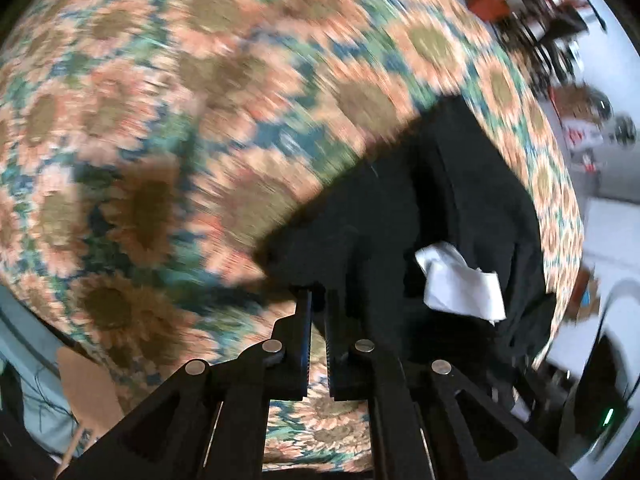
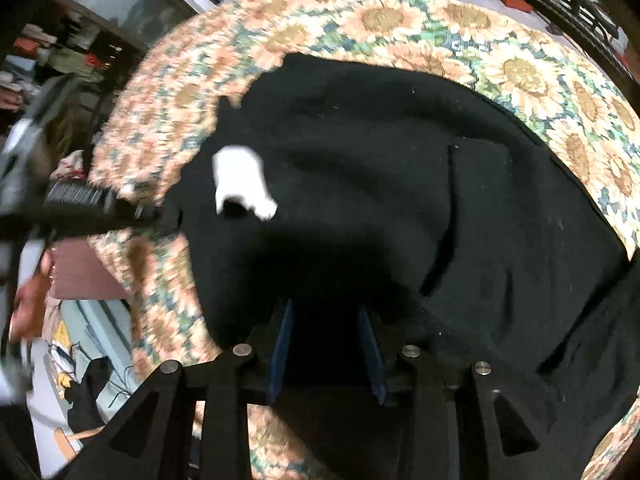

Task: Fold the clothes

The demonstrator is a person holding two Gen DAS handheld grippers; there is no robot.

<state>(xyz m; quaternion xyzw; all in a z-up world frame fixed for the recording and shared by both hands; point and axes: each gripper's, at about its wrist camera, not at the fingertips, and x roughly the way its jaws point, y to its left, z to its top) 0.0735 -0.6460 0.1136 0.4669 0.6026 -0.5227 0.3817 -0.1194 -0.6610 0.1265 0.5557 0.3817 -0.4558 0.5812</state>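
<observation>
Garment [image 2: 360,200] edges blurred, partly hidden

Both wrist cams steep-down, close, share garment [image 1: 460,200]

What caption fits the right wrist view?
Right gripper held over a black garment with a white tag, spread on sunflower-print cloth.

Left tool [image 1: 318,300] pinched nearly closed, right tool [image 2: 326,316] parted, both angled steeply down
</observation>
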